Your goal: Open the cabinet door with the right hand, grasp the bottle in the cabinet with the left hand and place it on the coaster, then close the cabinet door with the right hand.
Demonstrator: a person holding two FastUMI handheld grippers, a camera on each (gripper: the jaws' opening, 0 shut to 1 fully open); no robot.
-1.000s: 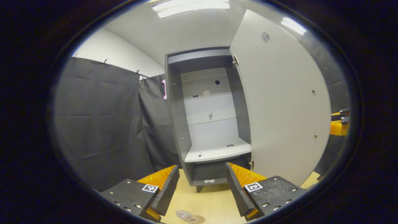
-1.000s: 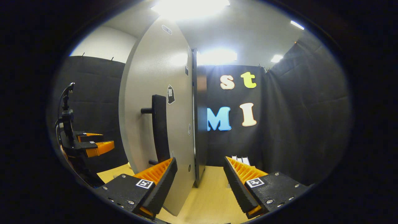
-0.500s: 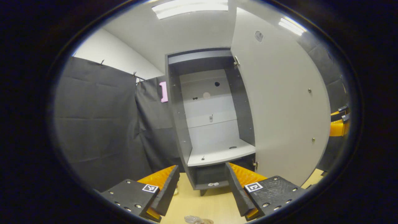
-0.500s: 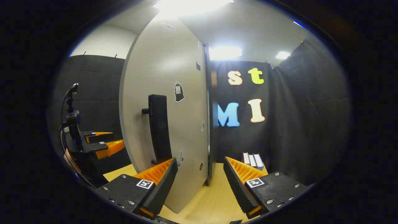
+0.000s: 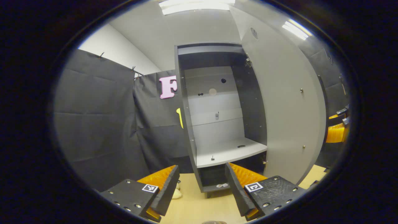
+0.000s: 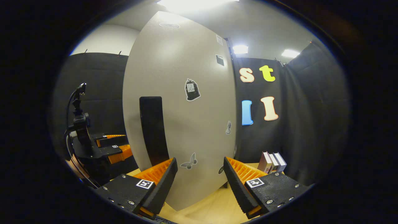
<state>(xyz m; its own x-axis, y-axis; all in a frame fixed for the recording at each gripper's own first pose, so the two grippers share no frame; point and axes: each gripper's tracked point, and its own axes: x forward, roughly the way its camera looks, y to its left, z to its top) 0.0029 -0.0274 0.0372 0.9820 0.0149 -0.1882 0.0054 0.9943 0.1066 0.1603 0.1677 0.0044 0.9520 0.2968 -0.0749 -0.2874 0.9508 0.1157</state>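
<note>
Cabinet door [image 6: 186, 118] further closed (handle [image 6: 152, 130] ungripped)

I find no legible text. The door [image 6: 186, 124] carries several stickers [image 6: 192, 89]: a dark bag-shaped one with a pale tag whose print is too small for me to read, two small dark squares higher up, a butterfly and a small figure lower down, none with readable words. Each gripper finger bears a square black-and-white marker [image 5: 253, 187], a coded pattern, not letters. The cabinet [image 5: 217, 124] interior shows no print I can read.
</note>
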